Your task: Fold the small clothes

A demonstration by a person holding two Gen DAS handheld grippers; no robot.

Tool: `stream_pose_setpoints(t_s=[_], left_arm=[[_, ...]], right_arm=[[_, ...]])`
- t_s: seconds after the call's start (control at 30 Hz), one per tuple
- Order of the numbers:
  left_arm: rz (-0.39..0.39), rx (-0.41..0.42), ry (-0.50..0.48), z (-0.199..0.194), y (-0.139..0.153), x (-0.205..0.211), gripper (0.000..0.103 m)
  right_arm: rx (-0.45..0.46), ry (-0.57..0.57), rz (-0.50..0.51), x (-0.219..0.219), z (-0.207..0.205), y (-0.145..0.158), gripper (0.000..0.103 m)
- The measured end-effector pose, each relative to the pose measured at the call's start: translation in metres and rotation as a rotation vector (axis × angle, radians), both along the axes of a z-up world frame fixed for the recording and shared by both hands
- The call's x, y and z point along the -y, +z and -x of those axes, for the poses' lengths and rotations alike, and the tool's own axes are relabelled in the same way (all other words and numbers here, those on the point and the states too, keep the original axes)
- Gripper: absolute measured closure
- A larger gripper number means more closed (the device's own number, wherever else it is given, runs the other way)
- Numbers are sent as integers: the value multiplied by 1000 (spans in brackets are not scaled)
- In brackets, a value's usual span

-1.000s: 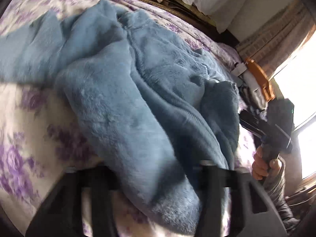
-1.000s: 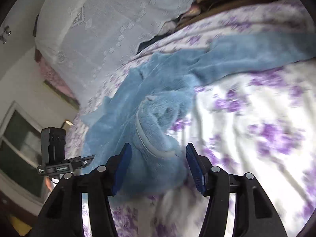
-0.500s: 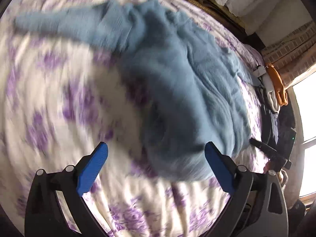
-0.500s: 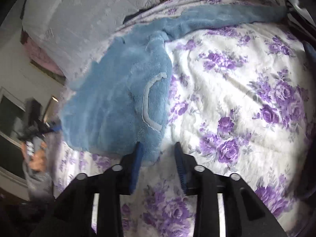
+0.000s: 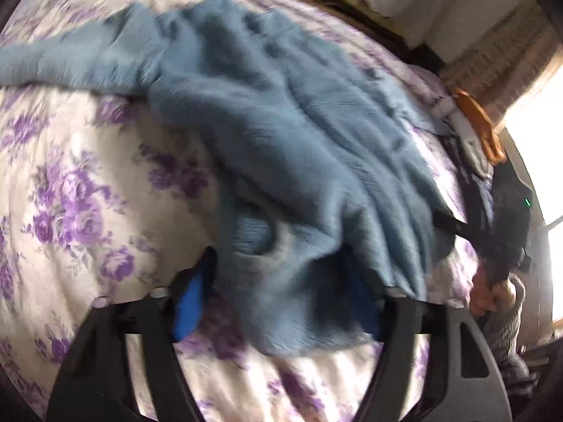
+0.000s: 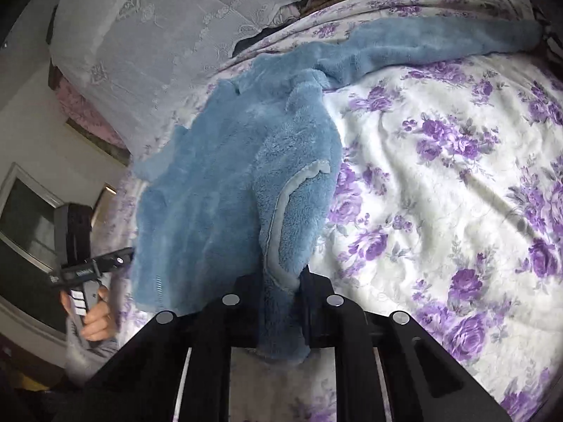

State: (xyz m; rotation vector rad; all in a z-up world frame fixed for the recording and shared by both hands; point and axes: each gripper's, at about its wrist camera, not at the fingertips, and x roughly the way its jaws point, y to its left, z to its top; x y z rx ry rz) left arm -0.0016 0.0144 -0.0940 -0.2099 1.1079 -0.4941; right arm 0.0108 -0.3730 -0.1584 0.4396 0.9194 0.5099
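Observation:
A fluffy blue fleece garment (image 5: 281, 133) lies on a floral bedspread (image 5: 63, 183), one sleeve stretched away to the far side. In the right wrist view my right gripper (image 6: 279, 302) is shut on the garment's near edge (image 6: 281, 246), by a pale trimmed seam. In the left wrist view the garment's hem drapes over and between my left gripper's jaws (image 5: 281, 302); the blue pad (image 5: 188, 302) of the left finger shows, the right one is covered. The jaws stand well apart.
White bedspread with purple flowers (image 6: 440, 193) spreads to the right. A lace-covered pillow pile (image 6: 158, 35) stands at the bed's head. An orange and white object (image 5: 475, 130) lies at the bed's edge by a bright window (image 5: 542, 123).
My right gripper has closed onto the garment's edge. My left gripper, open and clear of the cloth half a second ago, has moved in so the hem lies between its jaws.

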Motion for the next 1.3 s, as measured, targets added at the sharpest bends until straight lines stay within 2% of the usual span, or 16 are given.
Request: stream_pose_setpoints(t_s=[0.07, 0.1, 0.3, 0.4, 0.43, 0.5, 0.57, 0.63, 0.87, 0.93, 0.97, 1.03, 1.1, 1.13, 1.23, 1.3], left_arm=[[16, -32, 21, 4, 0, -7, 83], [44, -51, 23, 7, 1, -13, 87], [-10, -94, 73, 45, -4, -44, 85], [30, -94, 105, 47, -1, -63, 74], [24, -62, 128, 46, 8, -72, 58], [-15, 71, 247, 37, 38, -98, 7], [-29, 136, 369, 18, 55, -128, 5], [2, 106, 457, -24, 55, -165, 5], [63, -92, 691, -149, -19, -240, 5], [0, -78, 738, -165, -20, -238, 5], [-10, -65, 748, -169, -18, -238, 7], [-52, -36, 768, -176, -12, -239, 54], [-44, -24, 793, -175, -9, -252, 85], [-14, -20, 807, -169, -6, -259, 87], [-7, 65, 916, -144, 15, -290, 89], [37, 90, 925, -131, 15, -308, 84]], right_arm=[[34, -15, 9, 7, 3, 9, 88], [45, -19, 5, 11, 6, 13, 88], [-46, 41, 136, 17, 11, -15, 86], [-56, 34, 76, 27, 12, -3, 65], [-24, -5, 24, 38, 12, 9, 48], [42, -111, 26, 59, 8, 30, 41], [68, -207, 2, 82, -6, 41, 33], [58, -292, -36, 108, -28, 43, 33], [-32, -529, -192, 165, -108, 14, 33], [-71, -547, -196, 161, -125, 2, 33], [-91, -569, -216, 163, -133, -6, 33], [-82, -636, -233, 167, -144, -11, 33], [-29, -682, -187, 160, -155, -4, 62], [3, -682, -166, 158, -160, 2, 95], [196, -715, -46, 149, -156, 38, 95], [232, -696, 16, 148, -158, 39, 95]])
